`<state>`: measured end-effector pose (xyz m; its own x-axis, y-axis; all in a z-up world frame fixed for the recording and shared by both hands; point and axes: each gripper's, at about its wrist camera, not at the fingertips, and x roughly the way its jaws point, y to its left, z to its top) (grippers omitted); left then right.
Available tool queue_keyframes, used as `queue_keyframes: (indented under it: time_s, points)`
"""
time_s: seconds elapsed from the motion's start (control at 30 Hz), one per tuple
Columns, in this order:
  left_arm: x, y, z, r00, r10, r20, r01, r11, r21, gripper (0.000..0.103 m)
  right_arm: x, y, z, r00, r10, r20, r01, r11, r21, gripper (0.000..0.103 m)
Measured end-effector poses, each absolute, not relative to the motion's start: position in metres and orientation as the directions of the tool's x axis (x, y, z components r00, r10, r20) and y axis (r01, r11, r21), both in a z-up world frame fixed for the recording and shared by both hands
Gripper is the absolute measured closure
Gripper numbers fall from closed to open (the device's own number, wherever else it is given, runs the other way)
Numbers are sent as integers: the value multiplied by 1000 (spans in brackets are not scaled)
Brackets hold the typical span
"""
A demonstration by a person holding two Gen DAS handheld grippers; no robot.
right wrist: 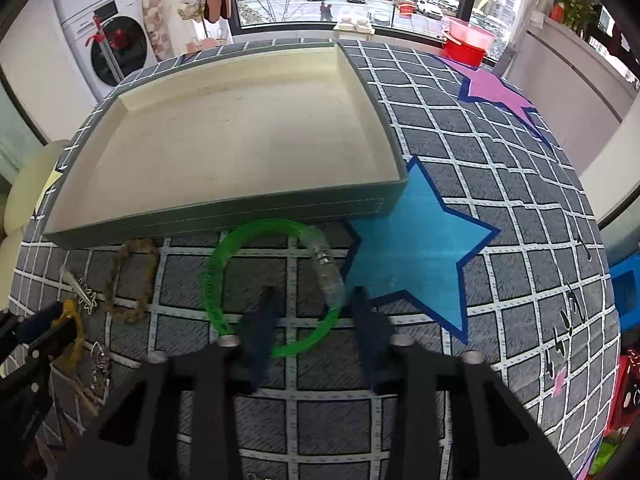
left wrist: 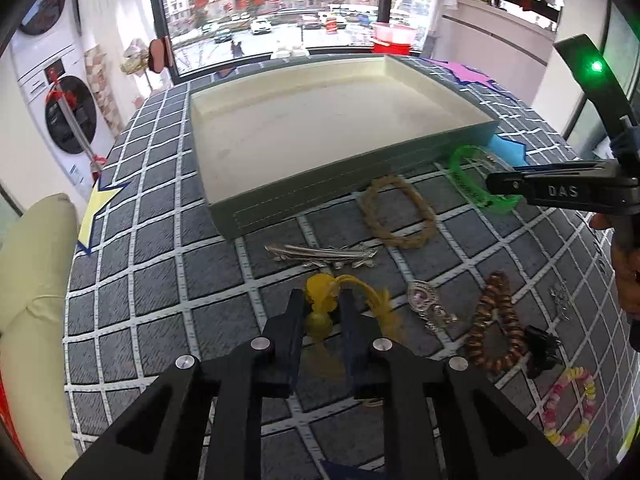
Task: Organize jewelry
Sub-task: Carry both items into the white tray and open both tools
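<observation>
Both grippers down among jewelry laid in front of a shallow tray (left wrist: 320, 196)

The left gripper (left wrist: 323, 312) is clamped on a translucent yellow tassel charm (left wrist: 320, 300), its beads pinched between the pads and its fringe trailing rightward on the checked cloth (left wrist: 160, 280); the right gripper (right wrist: 316, 320) straddles a clear green bangle (right wrist: 256, 236) with a colourless clasp section; its fingers stand apart in the frame, and whether they press the ring I cannot tell; the bangle lies just beside the tray's front wall.
</observation>
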<state>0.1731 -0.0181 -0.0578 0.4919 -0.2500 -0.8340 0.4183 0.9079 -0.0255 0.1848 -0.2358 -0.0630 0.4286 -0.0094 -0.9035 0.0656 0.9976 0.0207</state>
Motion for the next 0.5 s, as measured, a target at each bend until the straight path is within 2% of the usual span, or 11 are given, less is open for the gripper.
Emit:
queue_keyframes:
  time_s: [0.03,0.23,0.5]
  points:
    - [172,-17,-57,488,-257,-834,419,908,-35,72,184,-236,-63,427,-3,-904,66,997,27,91]
    - [165,-6,-47,486,-297,-822,400,912,-92,72,169,-236,-57,431,56,-901,35,996,78,91]
    - [167,2,-5,534,-348,-770,398,907,-133,72,165,-248,-26,469,130,-873,36,985,166,91]
